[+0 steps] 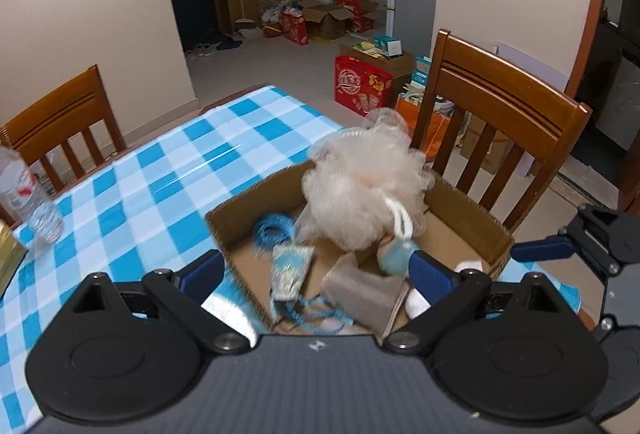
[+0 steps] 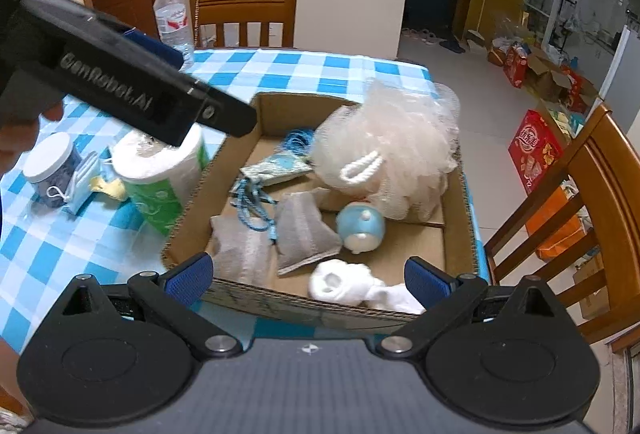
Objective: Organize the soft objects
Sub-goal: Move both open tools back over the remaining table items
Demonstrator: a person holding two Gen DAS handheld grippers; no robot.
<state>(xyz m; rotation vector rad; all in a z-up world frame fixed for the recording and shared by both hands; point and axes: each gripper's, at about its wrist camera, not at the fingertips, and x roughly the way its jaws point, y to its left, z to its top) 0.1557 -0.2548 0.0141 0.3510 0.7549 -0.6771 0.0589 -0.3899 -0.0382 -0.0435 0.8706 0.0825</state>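
A shallow cardboard box [image 2: 466, 193] stands on the checked table. In it lie a pale mesh bath puff [image 2: 392, 149] with a white rope loop, a blue-and-white round toy [image 2: 362, 228], grey cloth pieces [image 2: 302, 230], a blue cord [image 2: 252, 205], a patterned pouch [image 2: 276, 167] and white socks [image 2: 344, 282]. The puff [image 1: 364, 189] and the box [image 1: 468, 213] also show in the left wrist view. My left gripper [image 1: 316, 272] is open and empty over the box's near side. My right gripper [image 2: 306, 280] is open and empty at the box's near wall.
Left of the box stand a green-wrapped paper roll [image 2: 160, 173], a white-lidded jar [image 2: 50, 165] and face masks [image 2: 82, 181]. A water bottle [image 2: 173, 19] stands at the table's far edge. Wooden chairs [image 1: 500, 121] flank the table. Boxes [image 1: 362, 85] litter the floor.
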